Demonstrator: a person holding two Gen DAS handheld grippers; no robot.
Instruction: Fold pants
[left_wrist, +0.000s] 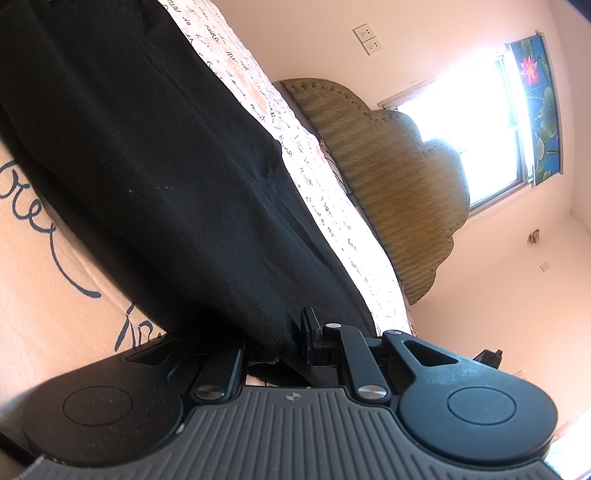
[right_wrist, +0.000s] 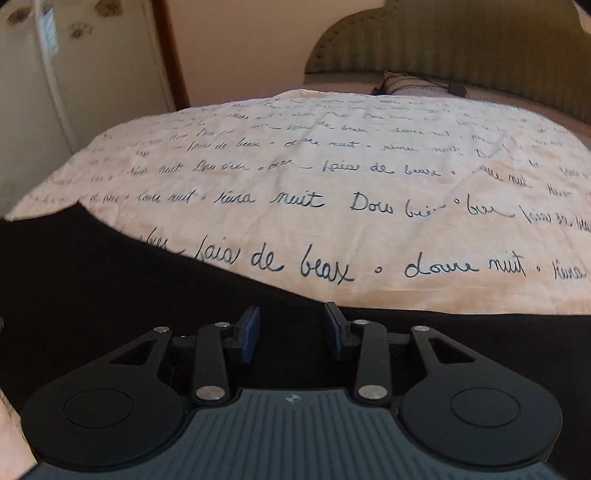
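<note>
The black pants (left_wrist: 155, 155) stretch from my left gripper (left_wrist: 290, 343) up and away across the view, over the bed. That gripper is shut on an edge of the cloth. The fabric runs in between its jaws and hides the left finger, so only the right finger (left_wrist: 309, 332) shows. In the right wrist view the pants (right_wrist: 92, 280) lie flat along the near edge of the bed. My right gripper (right_wrist: 293, 329) hovers just over them, open, its blue pads (right_wrist: 252, 332) apart with no cloth pinched between them.
The bed is covered by a pale peach sheet (right_wrist: 351, 177) printed with dark handwriting. A green woven headboard (right_wrist: 461, 40) stands at the far end, with a small pillow (right_wrist: 402, 85) before it. A bright window (left_wrist: 476, 129) and a wall socket (left_wrist: 369, 37) show in the left wrist view.
</note>
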